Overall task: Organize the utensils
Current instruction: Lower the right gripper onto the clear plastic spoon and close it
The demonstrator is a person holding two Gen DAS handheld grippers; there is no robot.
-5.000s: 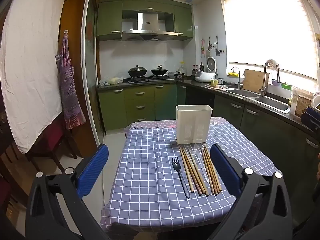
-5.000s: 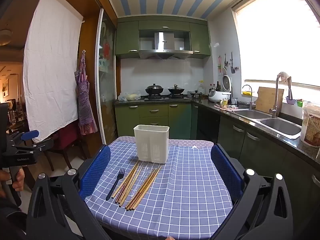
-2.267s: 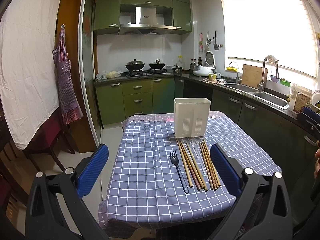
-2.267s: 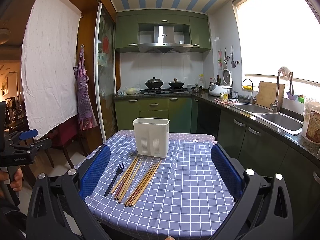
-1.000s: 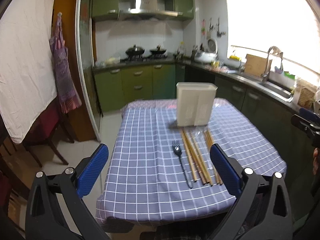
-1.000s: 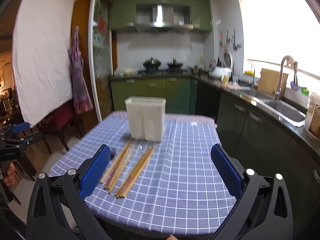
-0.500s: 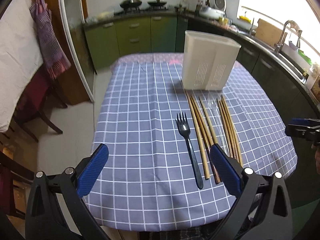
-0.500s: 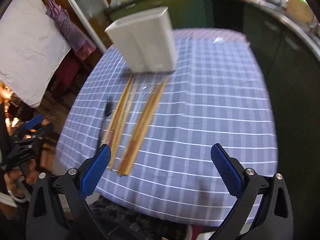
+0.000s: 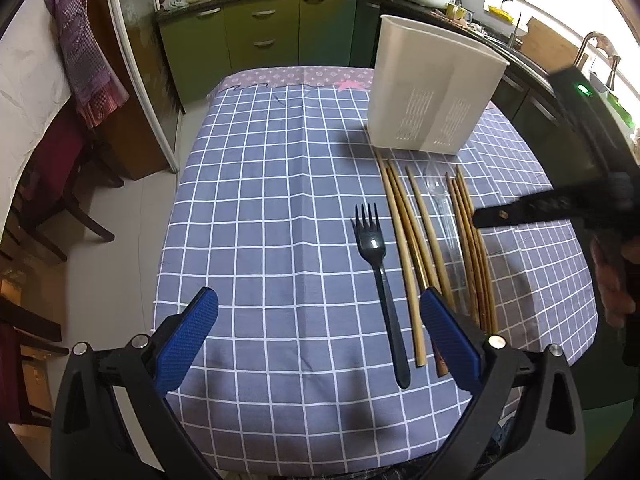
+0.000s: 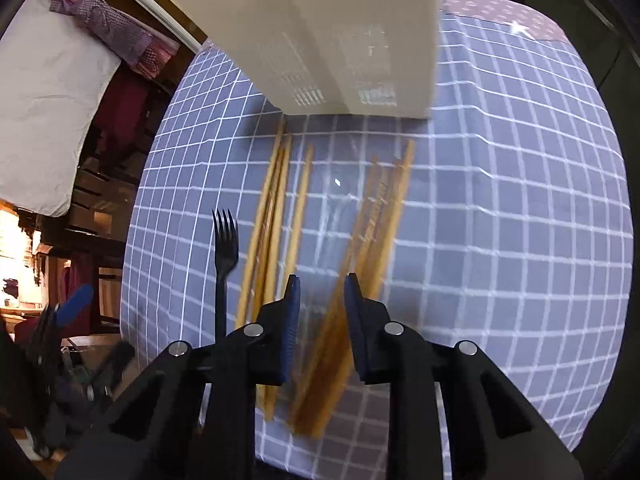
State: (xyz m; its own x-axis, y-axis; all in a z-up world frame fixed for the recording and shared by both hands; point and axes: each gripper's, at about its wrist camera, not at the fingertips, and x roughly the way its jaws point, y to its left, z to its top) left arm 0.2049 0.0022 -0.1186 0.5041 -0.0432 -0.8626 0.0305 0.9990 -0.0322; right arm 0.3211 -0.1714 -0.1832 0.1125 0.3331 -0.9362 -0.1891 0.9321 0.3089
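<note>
from my left wrist camera i see the whole table [image 9: 256, 208] under its blue-grey checked cloth, and i see my left gripper [image 9: 318, 332] with its ribbed blue pads spread wide, nothing between them. the black plastic fork [image 9: 378, 276] lies flat on the cloth with its tines toward the far end, just left of the wooden chopsticks [image 9: 416, 248]. these lie in two loose bundles, long, thin and pale brown, with a clear plastic spoon [image 9: 440, 204] between the bundles. the white utensil holder [image 9: 432, 88] stands upright at the far ends of the chopsticks, a tall rounded box with slotted drain holes low on its front. this view also gives me the right gripper from outside, a black bar reaching in over the right-hand bundle, with the person's hand [image 9: 612, 280] behind it.

the right wrist camera shows what the left cannot: the right gripper [image 10: 319, 286] from behind, its jaws drawn in to a narrow gap after just closing. the gap sits above the right-hand chopstick bundle [image 10: 376, 232], but the picture is smeared and i cannot tell whether the pads touch any stick. the holder [image 10: 320, 32] looms large and close at the top, its plastic wall smooth and matt. the fork [image 10: 224, 248] is sharp here. the spoon is only a faint glint.
</note>
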